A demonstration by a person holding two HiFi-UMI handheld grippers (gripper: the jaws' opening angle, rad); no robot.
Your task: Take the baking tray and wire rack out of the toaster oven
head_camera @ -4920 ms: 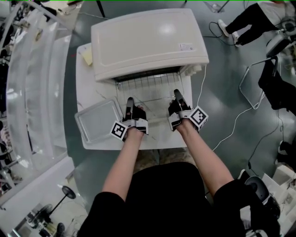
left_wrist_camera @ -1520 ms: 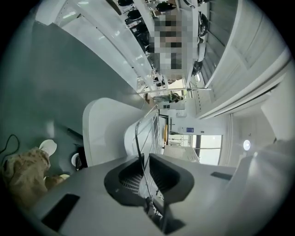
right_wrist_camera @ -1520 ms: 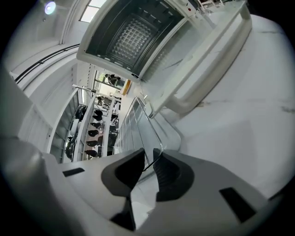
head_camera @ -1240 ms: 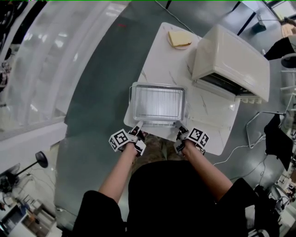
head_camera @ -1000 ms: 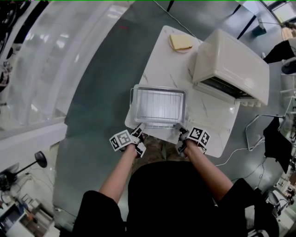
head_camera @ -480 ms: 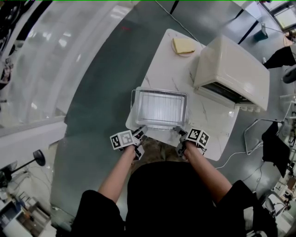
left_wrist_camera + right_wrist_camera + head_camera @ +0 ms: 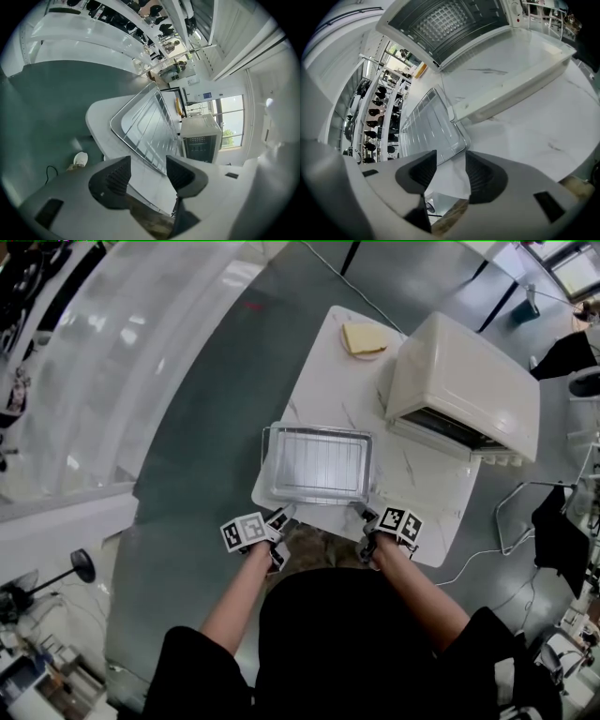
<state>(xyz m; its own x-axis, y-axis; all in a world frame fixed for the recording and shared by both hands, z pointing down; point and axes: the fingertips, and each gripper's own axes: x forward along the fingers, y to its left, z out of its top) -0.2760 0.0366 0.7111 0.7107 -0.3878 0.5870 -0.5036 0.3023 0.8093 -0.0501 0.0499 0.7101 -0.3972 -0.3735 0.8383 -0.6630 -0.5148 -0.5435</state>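
Observation:
The silver baking tray [image 7: 317, 499] lies on the white table [image 7: 417, 488] with the wire rack [image 7: 319, 463] resting inside it. The cream toaster oven [image 7: 464, 381] stands behind and to the right with its door down. My left gripper [image 7: 284, 516] is just short of the tray's near left corner, its jaws opening with nothing between them. My right gripper [image 7: 362, 514] is by the near right corner, its jaws also opening and empty. The left gripper view shows its gripper [image 7: 147, 172] aimed along the tray [image 7: 116, 127] and rack [image 7: 151, 125]. In the right gripper view, the gripper [image 7: 450, 171] faces the tray [image 7: 429, 127].
A slice of bread on a plate [image 7: 364, 337] sits at the table's far corner. The lowered oven door [image 7: 511, 89] lies flat just right of the tray, below the oven cavity [image 7: 445, 18]. Grey-green floor surrounds the table; a cable [image 7: 483, 545] runs off to the right.
The rack, earlier half inside the oven, now lies in the tray. Over the last second both grippers let go of the tray's near rim, opened and drew slightly back toward me.

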